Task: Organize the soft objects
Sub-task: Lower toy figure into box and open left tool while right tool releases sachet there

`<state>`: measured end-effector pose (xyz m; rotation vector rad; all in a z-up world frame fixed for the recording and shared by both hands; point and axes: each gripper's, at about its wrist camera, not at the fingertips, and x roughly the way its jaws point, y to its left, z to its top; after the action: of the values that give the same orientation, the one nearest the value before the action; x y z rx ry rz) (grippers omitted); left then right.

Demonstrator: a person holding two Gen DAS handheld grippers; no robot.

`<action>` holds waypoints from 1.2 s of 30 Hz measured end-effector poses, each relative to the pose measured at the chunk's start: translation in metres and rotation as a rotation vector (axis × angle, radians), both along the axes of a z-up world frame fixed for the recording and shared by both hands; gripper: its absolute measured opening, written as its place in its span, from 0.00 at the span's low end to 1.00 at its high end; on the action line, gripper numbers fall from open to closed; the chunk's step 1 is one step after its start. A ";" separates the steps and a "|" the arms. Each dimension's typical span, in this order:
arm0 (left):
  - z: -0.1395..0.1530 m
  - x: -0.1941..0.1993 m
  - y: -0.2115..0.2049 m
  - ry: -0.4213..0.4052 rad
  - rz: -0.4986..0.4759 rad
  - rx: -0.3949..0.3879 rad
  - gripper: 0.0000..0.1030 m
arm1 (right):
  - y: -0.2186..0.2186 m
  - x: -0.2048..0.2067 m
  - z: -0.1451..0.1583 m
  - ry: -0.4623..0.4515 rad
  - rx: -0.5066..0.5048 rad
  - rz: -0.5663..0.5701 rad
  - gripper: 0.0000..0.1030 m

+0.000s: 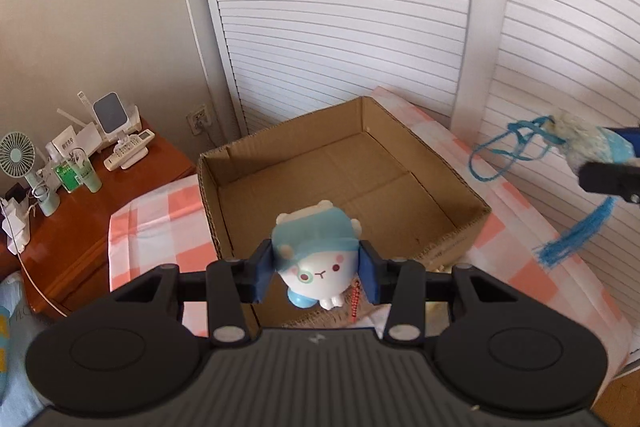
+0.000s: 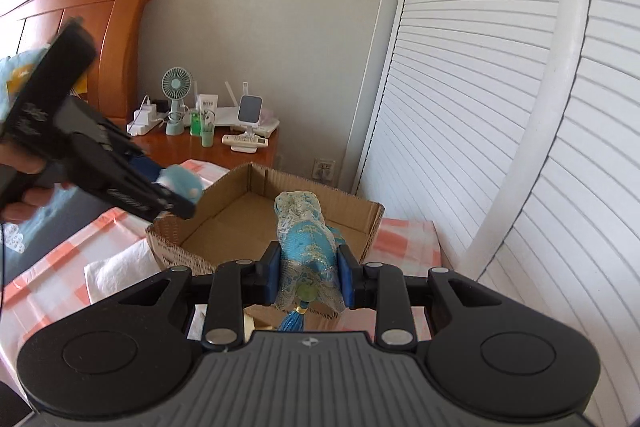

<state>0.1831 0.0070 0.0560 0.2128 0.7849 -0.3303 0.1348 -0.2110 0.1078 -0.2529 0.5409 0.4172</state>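
Left hand-held gripper (image 1: pixel 316 267) around plush toy (image 1: pixel 316 251) (above box (image 1: pixel 460 183))

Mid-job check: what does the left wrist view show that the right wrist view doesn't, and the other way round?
Only the left wrist view shows the white plush toy's face, clamped in the left gripper, and the whole bare floor of the cardboard box.

Only the right wrist view shows the blue brocade pouch up close in the right gripper, plus the wooden headboard and the hand holding the left gripper.

Both show the box on the checked cloth, the nightstand fan, and the white slatted doors.
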 end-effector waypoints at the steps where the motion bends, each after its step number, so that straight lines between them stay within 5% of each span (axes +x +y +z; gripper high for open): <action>1: 0.000 0.010 -0.001 -0.003 0.008 0.010 0.42 | 0.001 0.003 0.001 0.003 0.006 -0.003 0.32; 7: -0.018 0.073 -0.006 0.034 0.063 0.041 0.43 | 0.001 0.012 0.001 0.004 0.007 -0.014 0.32; 9: -0.026 0.093 -0.007 0.048 0.092 0.058 0.49 | -0.001 0.014 0.001 0.009 0.022 -0.024 0.32; 11: -0.035 0.109 -0.008 0.066 0.120 0.074 0.77 | -0.002 0.017 -0.001 0.024 0.047 -0.029 0.32; 17: -0.050 0.123 -0.003 0.024 0.229 0.114 0.79 | 0.002 0.023 -0.008 0.042 0.047 -0.024 0.32; 27: -0.023 0.023 0.013 -0.058 0.147 -0.023 0.98 | 0.013 0.050 -0.011 0.074 0.052 -0.018 0.32; 36: -0.028 -0.077 0.026 -0.116 0.206 -0.096 0.99 | 0.041 0.098 -0.023 0.087 -0.020 -0.035 0.32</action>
<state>0.1059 0.0329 0.0277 0.0591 0.6677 -0.1585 0.2325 -0.1698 0.0850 -0.2446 0.6337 0.3900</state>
